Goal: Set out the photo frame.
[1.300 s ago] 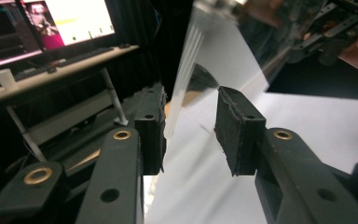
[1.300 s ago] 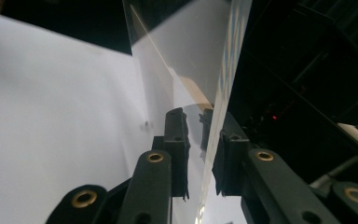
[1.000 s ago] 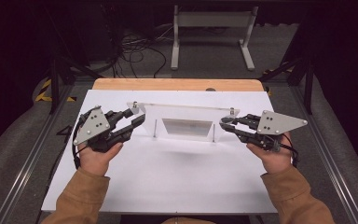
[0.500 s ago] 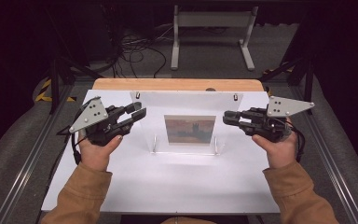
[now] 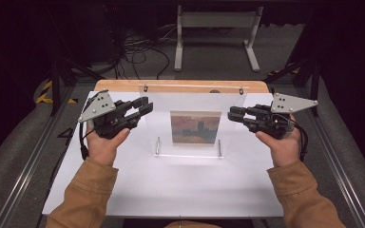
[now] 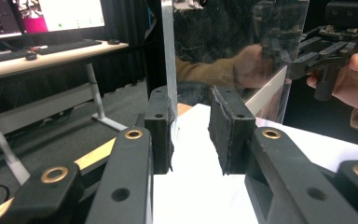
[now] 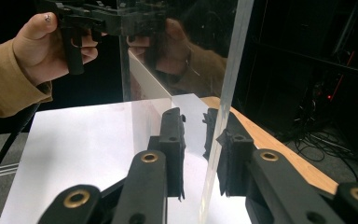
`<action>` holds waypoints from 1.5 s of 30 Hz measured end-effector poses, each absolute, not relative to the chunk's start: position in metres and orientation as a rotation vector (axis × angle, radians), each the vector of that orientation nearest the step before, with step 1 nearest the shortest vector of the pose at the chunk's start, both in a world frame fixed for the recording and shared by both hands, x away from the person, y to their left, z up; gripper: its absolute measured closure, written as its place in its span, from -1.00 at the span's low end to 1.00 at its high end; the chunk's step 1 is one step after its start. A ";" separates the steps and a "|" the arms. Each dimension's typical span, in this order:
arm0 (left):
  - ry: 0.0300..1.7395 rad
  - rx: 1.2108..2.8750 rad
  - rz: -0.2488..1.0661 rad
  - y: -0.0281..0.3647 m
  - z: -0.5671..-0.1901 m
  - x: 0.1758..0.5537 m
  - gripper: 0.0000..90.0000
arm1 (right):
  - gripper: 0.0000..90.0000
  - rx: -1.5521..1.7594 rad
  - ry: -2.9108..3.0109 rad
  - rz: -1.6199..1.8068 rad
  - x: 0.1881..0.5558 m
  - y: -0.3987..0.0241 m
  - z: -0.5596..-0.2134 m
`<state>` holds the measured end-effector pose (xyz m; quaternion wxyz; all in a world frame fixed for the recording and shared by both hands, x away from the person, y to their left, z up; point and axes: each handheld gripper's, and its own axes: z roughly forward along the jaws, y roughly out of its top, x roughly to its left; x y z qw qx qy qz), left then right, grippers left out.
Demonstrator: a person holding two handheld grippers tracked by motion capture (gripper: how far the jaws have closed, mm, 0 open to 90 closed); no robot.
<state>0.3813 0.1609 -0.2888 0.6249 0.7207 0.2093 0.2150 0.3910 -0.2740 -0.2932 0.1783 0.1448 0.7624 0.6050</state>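
- My L claw (image 5: 142, 107) is at the left edge of the clear picture stand (image 5: 195, 100). My R claw (image 5: 232, 114) is at its right edge.
- The stand is upright near the middle of the white worktop (image 5: 171, 185), w/ its flat face toward me.
- A small painting (image 5: 196, 128) sits in the middle of the clear sheet. It shows an orange sky over dark blue.
- Two little metal posts (image 5: 158, 146) are at the bottom of the stand, one on each side.
- Two small screws (image 5: 145, 88) are at the top corners.
- In the left gripper view, my L claw (image 6: 191, 100) is apart. The sheet's edge (image 6: 168, 56) is in the gap, right by one pad (image 6: 161, 130). The other pad has a clear gap, so no squeeze.
- In the right gripper view, my R claw (image 7: 198, 116) is apart too. The sheet's edge (image 7: 228, 70) is close by one pad (image 7: 235, 158), and the other pad is well off it.
- Both hands are up off the worktop, about level w/ each other.
- A wood strip (image 5: 119, 86) runs along the far side of the worktop, behind the stand.
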 end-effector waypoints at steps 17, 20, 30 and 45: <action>0.537 1.620 0.453 0.159 -0.292 0.404 0.54 | 0.51 0.492 2.127 1.666 0.411 -0.269 -0.293; 0.547 1.616 0.442 0.159 -0.292 0.406 0.54 | 0.48 0.510 2.118 1.653 0.412 -0.268 -0.293; 0.550 1.648 0.440 0.158 -0.293 0.407 0.37 | 0.25 0.509 2.066 1.645 0.406 -0.268 -0.293; 0.586 1.724 0.438 0.180 -0.308 0.384 -0.18 | -0.07 0.639 2.102 1.505 0.381 -0.293 -0.288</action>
